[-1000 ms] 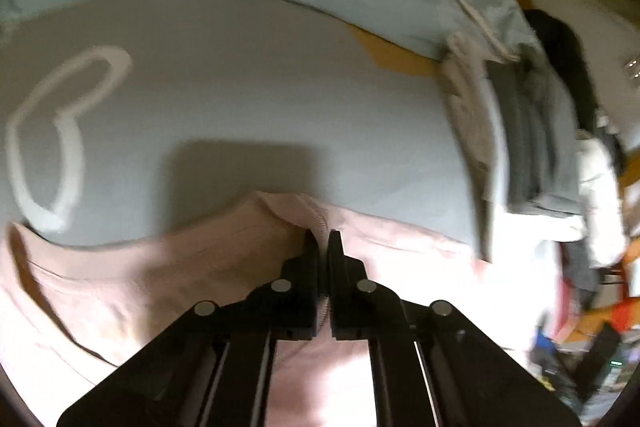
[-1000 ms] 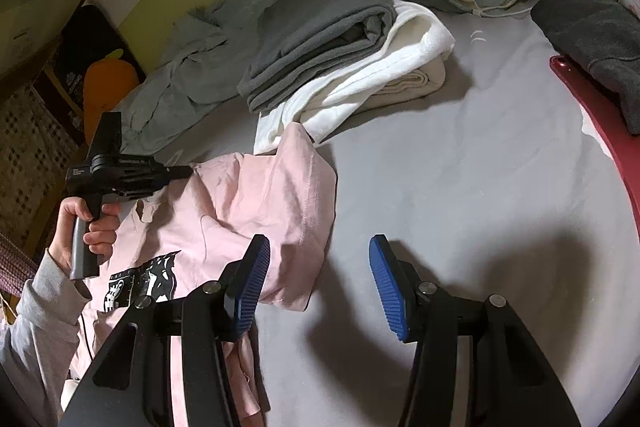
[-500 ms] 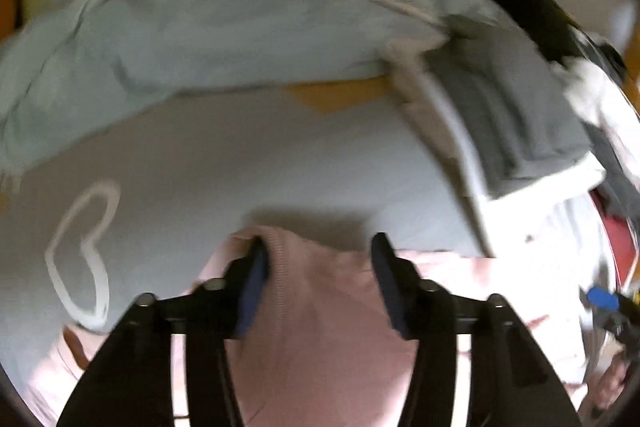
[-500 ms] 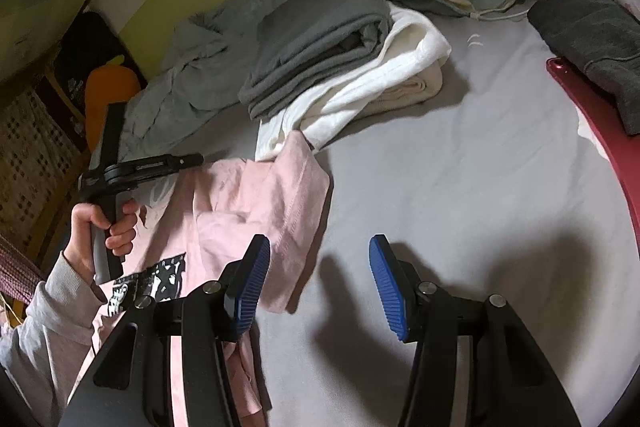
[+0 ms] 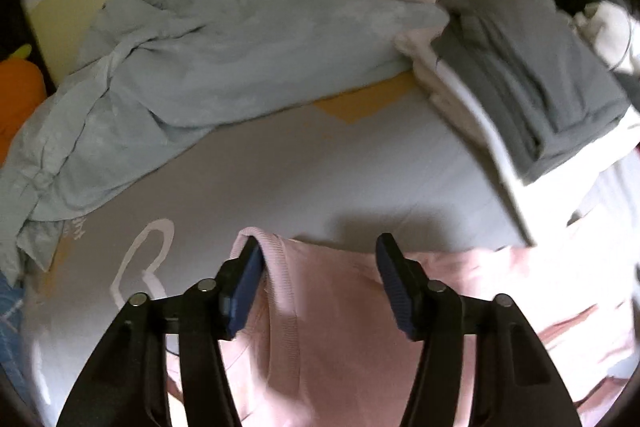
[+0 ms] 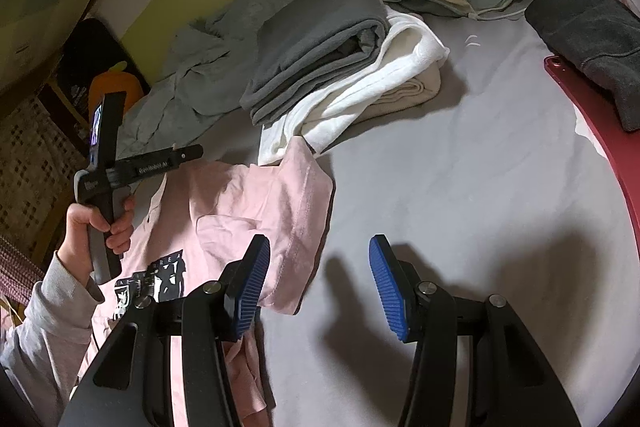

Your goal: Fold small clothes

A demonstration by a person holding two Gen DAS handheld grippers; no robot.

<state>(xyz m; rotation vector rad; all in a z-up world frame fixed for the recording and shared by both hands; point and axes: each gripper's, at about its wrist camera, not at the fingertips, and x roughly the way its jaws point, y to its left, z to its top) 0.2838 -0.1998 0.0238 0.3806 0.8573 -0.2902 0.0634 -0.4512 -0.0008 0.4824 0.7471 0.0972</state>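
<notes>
1. Now seen in the left wrist view: left gripper [image 5: 318,269] with jaws opening, pink shirt [image 5: 332,327] lying between and below them, ribbed collar edge [image 5: 276,275] just beside the left pad but not pinched. Holding nothing.
2. Seen in the right wrist view: right gripper [image 6: 318,281] about half open and empty, with only bare grey bed sheet [image 6: 460,187] and own shadow between the pads.
3. Lying in the left half of the right wrist view: pink shirt [image 6: 248,211], long axis running from the lower left edge up toward the middle, black print [image 6: 154,285] at lower left, one flap already folded over toward the middle.
4. Reaching from the shirt's right border toward the right gripper: folded edge [image 6: 308,251], touching or almost touching the left blue pad; cannot tell which.
5. Standing above the shirt's upper left part in that view: left gripper [image 6: 188,157], held by a hand [image 6: 100,223], pointing to the right.
6. Judged nearer to the folded right border: right gripper, needing a shift to the left of the frame. Judged nearer to the collar end: left gripper.
7. Resting at upper middle, touching the shirt's top corner: stack of folded grey and white clothes [image 6: 332,67], probably a risk of snagging.
</notes>
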